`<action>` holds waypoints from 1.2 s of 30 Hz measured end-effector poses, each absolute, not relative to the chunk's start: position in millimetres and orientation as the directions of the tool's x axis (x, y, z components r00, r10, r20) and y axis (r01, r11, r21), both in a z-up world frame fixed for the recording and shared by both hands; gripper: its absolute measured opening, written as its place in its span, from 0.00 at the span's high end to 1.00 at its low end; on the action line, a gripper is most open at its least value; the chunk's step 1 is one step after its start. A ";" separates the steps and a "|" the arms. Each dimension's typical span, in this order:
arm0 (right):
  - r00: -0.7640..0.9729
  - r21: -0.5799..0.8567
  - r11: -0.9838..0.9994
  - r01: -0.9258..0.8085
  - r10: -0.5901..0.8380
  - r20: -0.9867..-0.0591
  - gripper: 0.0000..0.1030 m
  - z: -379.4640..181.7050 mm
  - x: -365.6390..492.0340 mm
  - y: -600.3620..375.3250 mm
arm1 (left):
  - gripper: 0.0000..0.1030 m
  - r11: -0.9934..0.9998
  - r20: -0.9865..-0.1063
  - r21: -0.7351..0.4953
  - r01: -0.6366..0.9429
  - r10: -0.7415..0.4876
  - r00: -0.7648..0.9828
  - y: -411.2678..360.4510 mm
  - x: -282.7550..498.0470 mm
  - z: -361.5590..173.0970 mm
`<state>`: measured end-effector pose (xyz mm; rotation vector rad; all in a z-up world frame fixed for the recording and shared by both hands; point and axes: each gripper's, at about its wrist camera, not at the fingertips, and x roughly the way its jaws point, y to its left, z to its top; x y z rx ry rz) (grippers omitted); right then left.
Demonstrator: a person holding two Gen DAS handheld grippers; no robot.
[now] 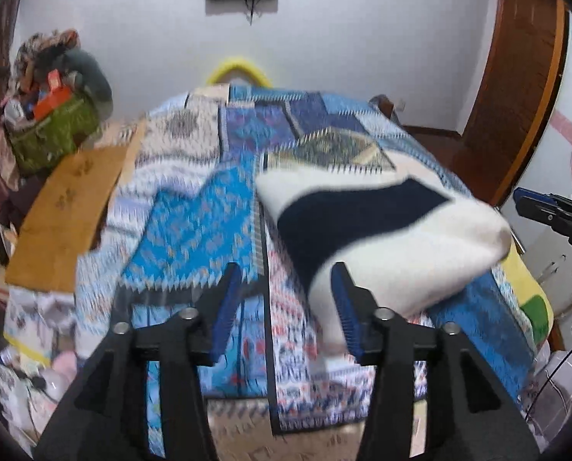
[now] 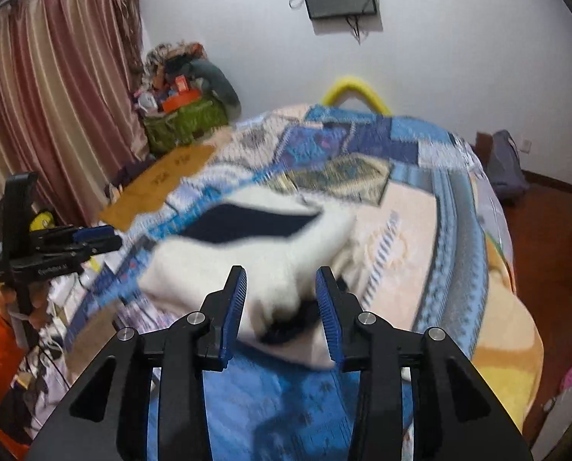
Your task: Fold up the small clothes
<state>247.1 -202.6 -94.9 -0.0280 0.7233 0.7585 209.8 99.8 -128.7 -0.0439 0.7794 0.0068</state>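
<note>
A small white garment with a dark navy patch [image 1: 382, 226] lies folded in a bundle on the patterned blue bedspread [image 1: 193, 230]; it also shows in the right wrist view [image 2: 255, 246]. My left gripper [image 1: 286, 280] is open and empty, its jaws wide apart, just left of the garment's near edge. My right gripper [image 2: 280, 284] is open and empty, hovering over the garment's near end. The left gripper also appears at the left of the right wrist view [image 2: 90, 240], the right gripper at the right edge of the left wrist view [image 1: 547, 211]. Both views are motion-blurred.
An orange-brown mat [image 1: 67, 215] lies at the bed's left edge. A green basket piled with things [image 1: 51, 130] stands at the far left by a pink curtain [image 2: 51, 107]. A yellow hoop [image 2: 357, 92] rises behind the bed. A wooden door frame [image 1: 516, 88] is at right.
</note>
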 end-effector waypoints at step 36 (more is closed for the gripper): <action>0.380 0.250 0.734 -0.631 0.573 -0.726 0.64 -168.0 280.7 -177.4 | 0.15 0.993 -0.812 -0.061 0.102 -0.109 0.573 60.5 264.4 -193.7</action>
